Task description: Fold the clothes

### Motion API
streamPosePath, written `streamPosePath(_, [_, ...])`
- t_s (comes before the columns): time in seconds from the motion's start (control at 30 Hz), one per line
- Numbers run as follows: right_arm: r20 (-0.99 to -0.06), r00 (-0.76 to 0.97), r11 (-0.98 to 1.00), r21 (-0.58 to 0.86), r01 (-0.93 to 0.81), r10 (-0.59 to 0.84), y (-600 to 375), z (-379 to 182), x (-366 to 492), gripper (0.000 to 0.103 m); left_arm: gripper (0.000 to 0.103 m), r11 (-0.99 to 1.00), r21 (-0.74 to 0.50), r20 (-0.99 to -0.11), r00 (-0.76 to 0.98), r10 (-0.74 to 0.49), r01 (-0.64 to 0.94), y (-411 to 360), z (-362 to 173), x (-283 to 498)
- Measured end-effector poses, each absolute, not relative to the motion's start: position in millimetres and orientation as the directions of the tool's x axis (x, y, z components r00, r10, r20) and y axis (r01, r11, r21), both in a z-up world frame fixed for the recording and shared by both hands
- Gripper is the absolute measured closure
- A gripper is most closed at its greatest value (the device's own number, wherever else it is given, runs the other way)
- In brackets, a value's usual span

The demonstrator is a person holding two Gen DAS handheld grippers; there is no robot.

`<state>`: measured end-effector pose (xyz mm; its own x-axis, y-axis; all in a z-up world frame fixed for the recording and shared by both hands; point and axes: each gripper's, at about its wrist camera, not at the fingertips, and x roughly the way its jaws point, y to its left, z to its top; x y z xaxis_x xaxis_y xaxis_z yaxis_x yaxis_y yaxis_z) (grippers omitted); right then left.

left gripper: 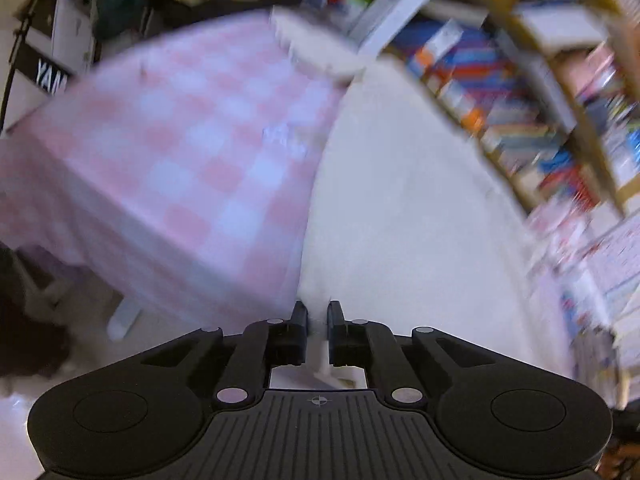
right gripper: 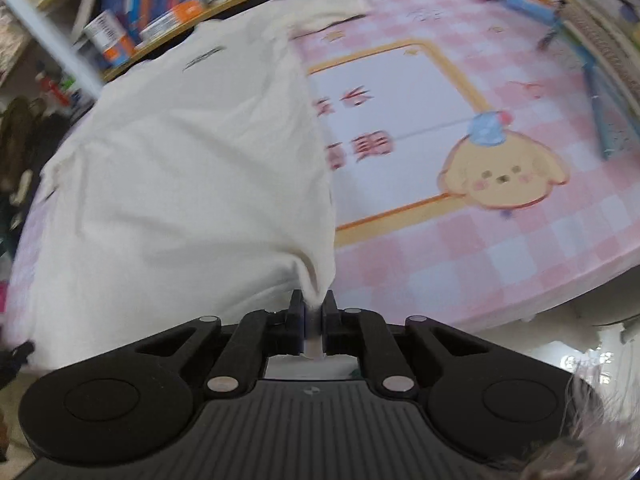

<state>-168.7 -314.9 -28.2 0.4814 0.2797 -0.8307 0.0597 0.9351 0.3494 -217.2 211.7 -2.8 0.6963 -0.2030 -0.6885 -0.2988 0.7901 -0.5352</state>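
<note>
Cream shirt [right gripper: 180,168] is lying spread on the pink checked tablecloth [right gripper: 460,248]; left gripper [left gripper: 318,312] is pinching its edge; right gripper [right gripper: 313,304] is clamping a bunched corner.

A pink checked tablecloth [right gripper: 460,248] covers the table ahead of the jaws. Crowded bookshelves [left gripper: 532,92] rise beyond it. Pale floor [left gripper: 168,332] lies below.

A: Where is the shirt [right gripper: 188,168] lying?

B: It is lying on the surface [right gripper: 460,248], just left of the printed mat [right gripper: 400,128].

A: And behind the shirt?

B: The bookshelf [right gripper: 168,4] is standing behind it, past the surface's far edge.
</note>
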Motion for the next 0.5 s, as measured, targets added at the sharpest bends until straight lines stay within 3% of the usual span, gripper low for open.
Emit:
streamPosePath(0.17, [-0.803,0.477,0.906,0.422,0.030,0.358,-313.0,-14.3,-183.7,0.096,0.095,0.865,-0.431,-0.751,0.633,-0.188,-0.255,212.7,3.4,-208.2])
streamPosePath(0.5, [-0.862,0.438,0.947,0.314,0.066,0.255,-310.9,-33.7,-189.2,0.096,0.093,0.899,-0.367,-0.804,0.567,-0.178,-0.238,204.2,-18.0,-215.7])
